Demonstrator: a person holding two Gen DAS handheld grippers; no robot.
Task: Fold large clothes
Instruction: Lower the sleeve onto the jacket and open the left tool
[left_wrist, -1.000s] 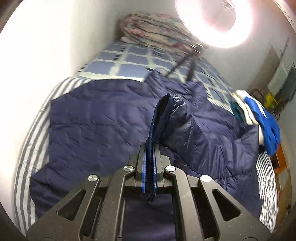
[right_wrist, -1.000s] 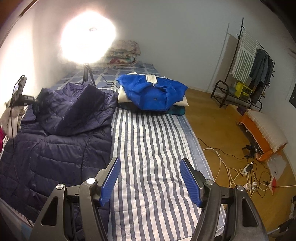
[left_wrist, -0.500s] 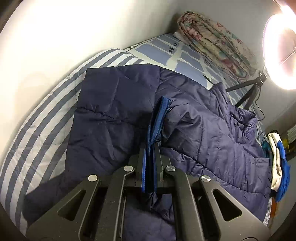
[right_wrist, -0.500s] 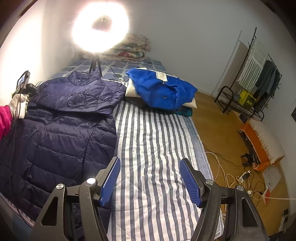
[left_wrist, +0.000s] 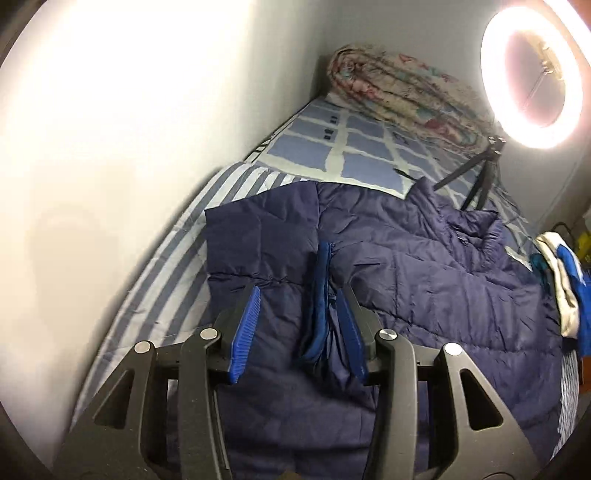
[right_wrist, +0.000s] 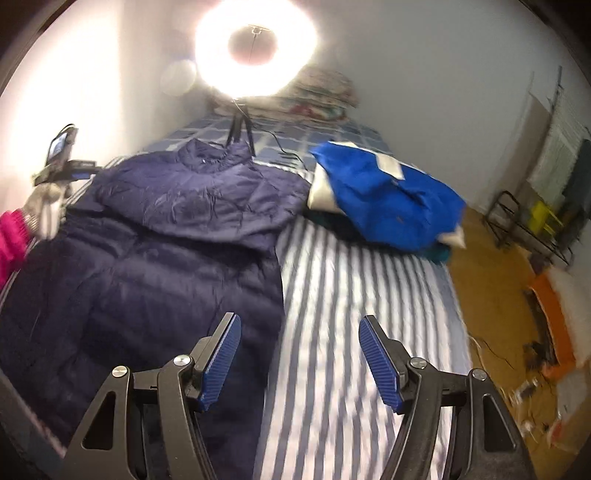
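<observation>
Released a moment ago, the blue-lined cuff (left_wrist: 320, 295) now lies loose between the left gripper (left_wrist: 301, 332) pads, whose jaws have just been opening and touch nothing. Quilted and puffy, the navy jacket (right_wrist: 159, 258) lies spread along the wall side of the striped bed sheet (right_wrist: 351, 295), its sleeve folded across the body. Smooth striped cloth lies bare right of the jacket's hem edge, under the right gripper (right_wrist: 299, 354), which stands wide and holds nothing. Crumpled blue clothing (right_wrist: 388, 199) sits farther up the bed.
</observation>
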